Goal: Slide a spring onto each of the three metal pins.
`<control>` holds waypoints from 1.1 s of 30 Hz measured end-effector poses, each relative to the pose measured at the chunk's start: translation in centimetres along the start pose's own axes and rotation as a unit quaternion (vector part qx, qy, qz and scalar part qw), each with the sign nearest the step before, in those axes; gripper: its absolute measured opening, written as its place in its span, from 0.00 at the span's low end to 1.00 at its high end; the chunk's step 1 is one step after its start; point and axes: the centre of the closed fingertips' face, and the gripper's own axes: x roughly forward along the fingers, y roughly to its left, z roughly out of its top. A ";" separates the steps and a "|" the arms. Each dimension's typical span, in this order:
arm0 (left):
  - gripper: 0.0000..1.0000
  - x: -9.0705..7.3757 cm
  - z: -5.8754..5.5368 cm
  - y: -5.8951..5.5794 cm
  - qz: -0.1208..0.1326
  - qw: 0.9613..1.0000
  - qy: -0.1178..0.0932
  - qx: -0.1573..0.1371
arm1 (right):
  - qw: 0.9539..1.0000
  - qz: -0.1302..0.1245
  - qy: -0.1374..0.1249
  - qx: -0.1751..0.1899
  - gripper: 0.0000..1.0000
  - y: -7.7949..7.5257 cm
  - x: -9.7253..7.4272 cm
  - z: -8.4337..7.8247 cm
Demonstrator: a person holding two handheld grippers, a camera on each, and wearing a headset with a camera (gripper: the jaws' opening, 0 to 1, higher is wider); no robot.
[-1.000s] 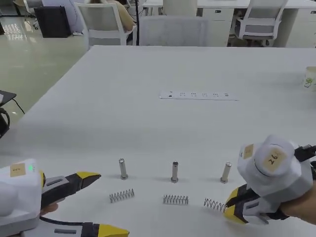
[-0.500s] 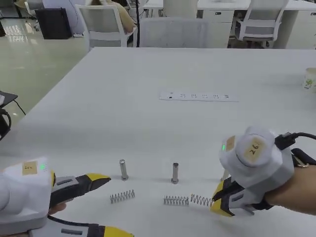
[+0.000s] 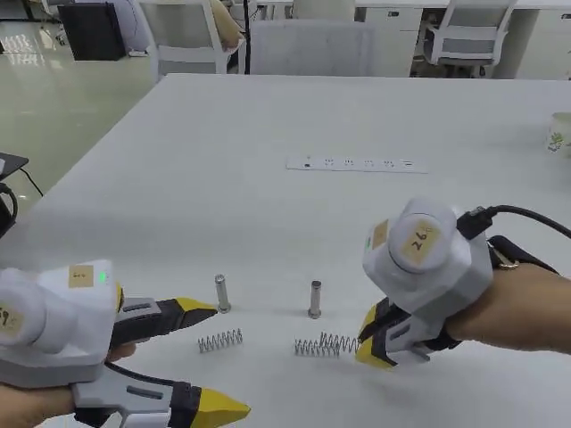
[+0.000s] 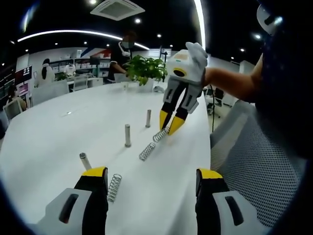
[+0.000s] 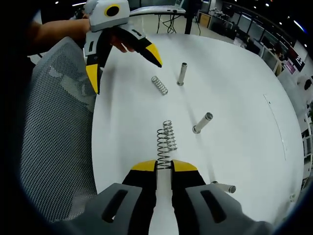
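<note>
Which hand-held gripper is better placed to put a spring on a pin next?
Right. The right hand-held gripper is shut on a spring near the middle pin; the left hand-held gripper is open and empty.

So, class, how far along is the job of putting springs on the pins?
Done: nothing; all three pins are bare. In hand: the right gripper is shut on one spring. Left: all three fittings; two other springs lie on the table.
</note>
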 end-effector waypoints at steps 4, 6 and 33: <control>0.68 0.2 0.1 -0.1 -0.007 1.000 0.004 0.007 | 1.000 0.004 0.001 -0.008 0.08 0.3 0.2 0.7; 0.67 0.3 0.1 0.0 -0.012 1.000 0.007 0.011 | 1.000 0.007 0.002 -0.011 0.08 0.4 0.3 0.9; 0.48 2.6 1.4 -1.1 -0.063 0.996 0.024 0.064 | 0.998 0.027 0.005 -0.053 0.08 1.5 0.7 3.6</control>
